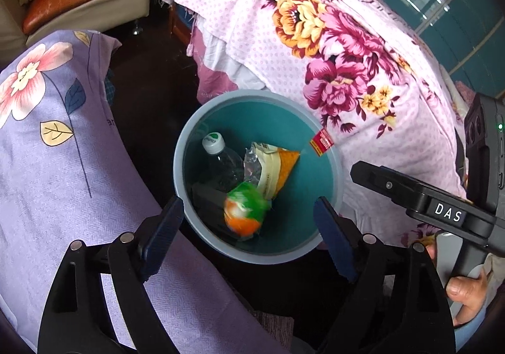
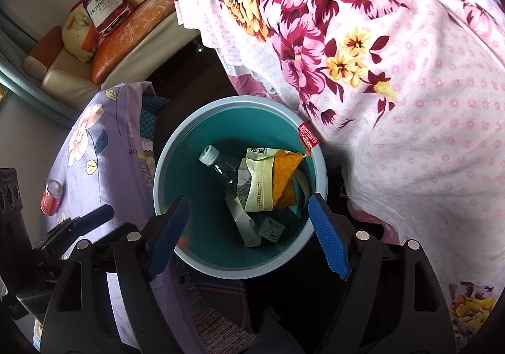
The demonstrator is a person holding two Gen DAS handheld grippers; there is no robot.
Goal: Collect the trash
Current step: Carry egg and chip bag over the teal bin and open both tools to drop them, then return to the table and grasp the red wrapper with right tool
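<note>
Directly above the blue bin, both grippers are hovering with fingers spread wide and gripping nothing. Between the left gripper tips, a blurred green-and-orange wad is lying among, or dropping onto, the bottle and snack bag. Remaining trash, a red can, is lying on its side on the purple sheet, left of the right gripper; the left one is judged nearer.
</note>
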